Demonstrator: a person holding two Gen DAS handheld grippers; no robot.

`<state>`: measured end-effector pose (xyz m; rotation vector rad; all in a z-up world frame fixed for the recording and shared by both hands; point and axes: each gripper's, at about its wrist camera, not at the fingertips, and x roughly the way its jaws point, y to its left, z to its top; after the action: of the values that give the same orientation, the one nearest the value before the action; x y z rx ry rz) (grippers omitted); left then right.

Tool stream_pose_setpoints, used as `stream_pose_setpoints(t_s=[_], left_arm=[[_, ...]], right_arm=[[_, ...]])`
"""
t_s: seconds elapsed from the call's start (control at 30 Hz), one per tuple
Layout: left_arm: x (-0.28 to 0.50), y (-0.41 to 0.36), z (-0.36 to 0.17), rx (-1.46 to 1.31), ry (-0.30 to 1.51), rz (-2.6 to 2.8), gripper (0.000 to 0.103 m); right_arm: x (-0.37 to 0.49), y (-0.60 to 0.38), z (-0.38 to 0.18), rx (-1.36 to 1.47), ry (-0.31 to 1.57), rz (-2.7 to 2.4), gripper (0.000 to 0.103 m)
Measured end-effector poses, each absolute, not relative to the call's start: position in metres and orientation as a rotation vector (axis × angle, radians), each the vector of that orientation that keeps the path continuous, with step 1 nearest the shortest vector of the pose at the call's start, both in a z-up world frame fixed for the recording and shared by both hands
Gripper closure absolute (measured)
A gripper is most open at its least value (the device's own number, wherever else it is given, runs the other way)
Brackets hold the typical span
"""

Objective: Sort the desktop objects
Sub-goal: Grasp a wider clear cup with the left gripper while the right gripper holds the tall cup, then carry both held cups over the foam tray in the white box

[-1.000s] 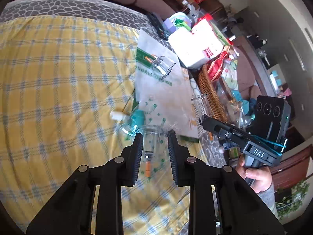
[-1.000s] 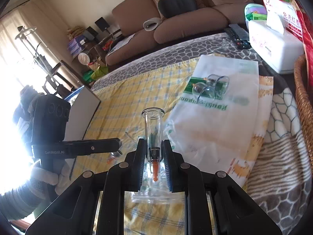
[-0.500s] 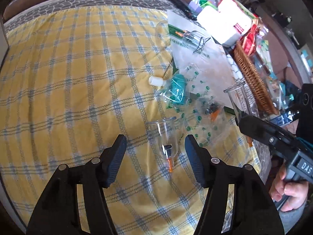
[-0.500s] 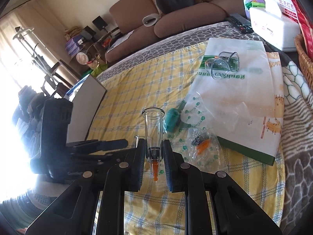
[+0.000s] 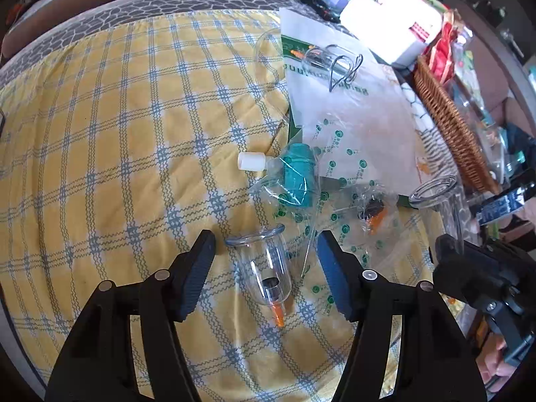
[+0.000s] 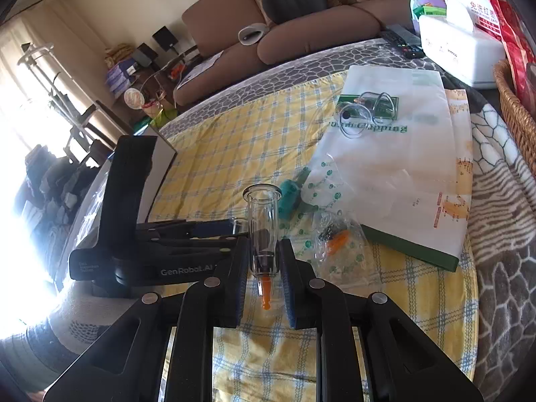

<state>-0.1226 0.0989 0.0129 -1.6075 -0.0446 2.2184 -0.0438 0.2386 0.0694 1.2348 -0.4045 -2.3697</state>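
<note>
A clear cupping cup with an orange tip (image 5: 268,274) lies on the yellow checked cloth (image 5: 117,140) between the jaws of my left gripper (image 5: 264,244), which is open and not touching it. My right gripper (image 6: 263,248) is shut on a second, narrower clear cup (image 6: 262,231), held upright above the cloth; this cup also shows in the left wrist view (image 5: 442,207). Two more clear cups (image 6: 365,110) lie on a white bag printed "Cupping" (image 6: 402,167). A teal pump (image 5: 298,174) lies in a clear plastic bag.
A small bag with black and orange parts (image 6: 335,238) lies by the white bag. A white cap (image 5: 251,161) sits on the cloth. A wicker basket (image 5: 449,124) and a white tissue box (image 6: 459,50) stand at the right. A sofa (image 6: 284,30) is behind.
My left gripper opened and let go of the clear cup, which now lies on the cloth. It drew back and up. My right gripper kept its cup and moved left, toward the left gripper.
</note>
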Motion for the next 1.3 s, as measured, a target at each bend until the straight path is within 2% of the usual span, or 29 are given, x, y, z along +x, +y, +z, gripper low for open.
stream_pose_setpoints(t_s=[0.03, 0.07, 0.2, 0.4, 0.77, 1.07, 1.3], left_arm=[[-0.122, 0.101, 0.013, -1.602, -0.032, 2.213, 0.062], [-0.122, 0.099, 0.013, -1.6, -0.049, 2.199, 0.072], [-0.111, 0.074, 0.028, -1.542, -0.136, 2.188, 0.072], [-0.086, 0.012, 0.08, -1.408, -0.282, 2.199, 0.074], [-0.046, -0.128, 0.191, -1.214, -0.3, 2.381, 0.074], [-0.045, -0.272, 0.212, -1.223, -0.343, 2.575, 0.074], [-0.077, -0.327, 0.199, -1.231, -0.341, 2.639, 0.074]], right_arm=[[-0.043, 0.238, 0.071, 1.237, -0.401, -2.373, 0.085], [-0.041, 0.238, 0.072, 1.237, -0.4, -2.374, 0.085], [-0.038, 0.231, 0.083, 1.222, -0.366, -2.374, 0.085], [-0.035, 0.208, 0.105, 1.171, -0.364, -2.364, 0.085], [-0.025, 0.104, 0.16, 1.036, -0.29, -2.279, 0.085], [-0.046, 0.0, 0.172, 1.004, -0.273, -2.18, 0.085], [-0.073, -0.067, 0.17, 1.007, -0.249, -2.134, 0.085]])
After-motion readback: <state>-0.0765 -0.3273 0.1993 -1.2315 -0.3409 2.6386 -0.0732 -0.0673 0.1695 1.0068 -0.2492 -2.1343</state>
